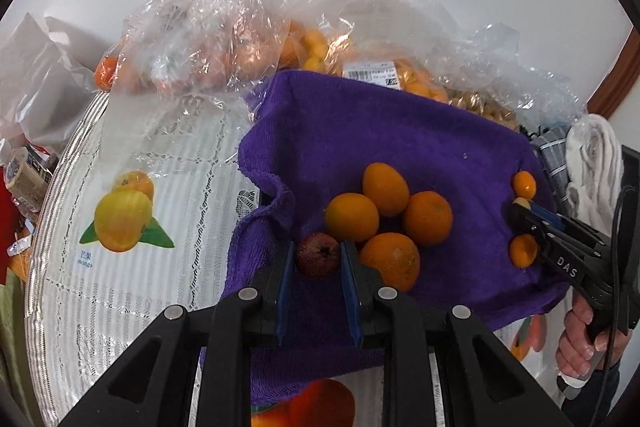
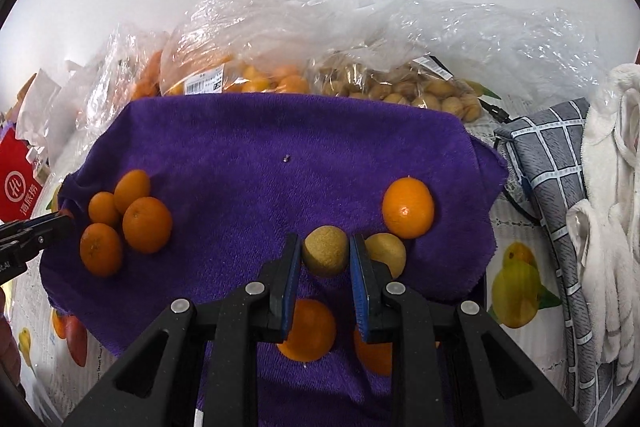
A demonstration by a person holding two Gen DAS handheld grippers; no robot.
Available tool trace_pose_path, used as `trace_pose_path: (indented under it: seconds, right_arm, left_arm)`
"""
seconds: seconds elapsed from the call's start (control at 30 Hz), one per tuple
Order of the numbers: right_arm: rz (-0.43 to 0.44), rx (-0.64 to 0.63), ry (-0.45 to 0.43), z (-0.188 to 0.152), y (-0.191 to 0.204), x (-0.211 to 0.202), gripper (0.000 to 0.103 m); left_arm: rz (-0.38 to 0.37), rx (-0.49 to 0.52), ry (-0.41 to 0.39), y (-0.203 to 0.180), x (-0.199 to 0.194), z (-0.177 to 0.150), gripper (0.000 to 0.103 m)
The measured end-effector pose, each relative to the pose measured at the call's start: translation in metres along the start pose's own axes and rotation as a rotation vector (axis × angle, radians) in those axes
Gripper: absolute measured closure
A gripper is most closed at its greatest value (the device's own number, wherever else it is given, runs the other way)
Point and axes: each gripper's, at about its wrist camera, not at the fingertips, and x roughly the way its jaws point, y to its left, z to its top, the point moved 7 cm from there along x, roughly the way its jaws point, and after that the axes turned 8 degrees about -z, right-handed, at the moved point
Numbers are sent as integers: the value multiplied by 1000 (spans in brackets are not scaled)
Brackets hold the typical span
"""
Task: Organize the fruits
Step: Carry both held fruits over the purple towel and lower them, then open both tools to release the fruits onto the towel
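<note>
A purple towel [image 1: 380, 131] [image 2: 280, 147] lies on the table. My left gripper [image 1: 318, 259] is shut on a dark red lychee [image 1: 318, 255], right beside a cluster of several kumquats [image 1: 386, 189] at the towel's left side [image 2: 146, 223]. My right gripper [image 2: 325, 251] is shut on a tan longan [image 2: 324, 250]; a second longan [image 2: 386, 253] touches its right finger. More kumquats lie around it: one far right [image 2: 408, 207], two under the fingers [image 2: 308, 331]. The right gripper also shows in the left wrist view [image 1: 524, 207], between two kumquats [image 1: 524, 185].
Clear plastic bags of oranges [image 1: 200, 43], kumquats [image 2: 272, 79] and longans [image 2: 400, 91] stand behind the towel. A grey checked cloth [image 2: 560, 163] and white towels [image 2: 612, 207] lie to the right. A red package [image 2: 18, 179] sits at the left. The tablecloth [image 1: 132, 187] has printed fruit pictures.
</note>
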Motion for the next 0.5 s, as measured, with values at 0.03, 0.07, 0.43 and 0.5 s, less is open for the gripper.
trace_pose_path:
  seconds: [0.03,0.07,0.43,0.5]
  right_arm:
    - [-3,-5,-1,-1,1,1,79]
    - [-10,-11,-5,-1,1,0,79]
    - [-31,-11,-21,-8,-1,-13,65]
    - [-32,-10,-23,-10,-3,-16,63]
  left_arm:
    - [1,-1,1,0,1,0,81]
    - [-1,-3,5,0,3,0,81]
    - [0,9,34,-5,18,-4,81]
    - [1,9,36,-5,20,-5,81]
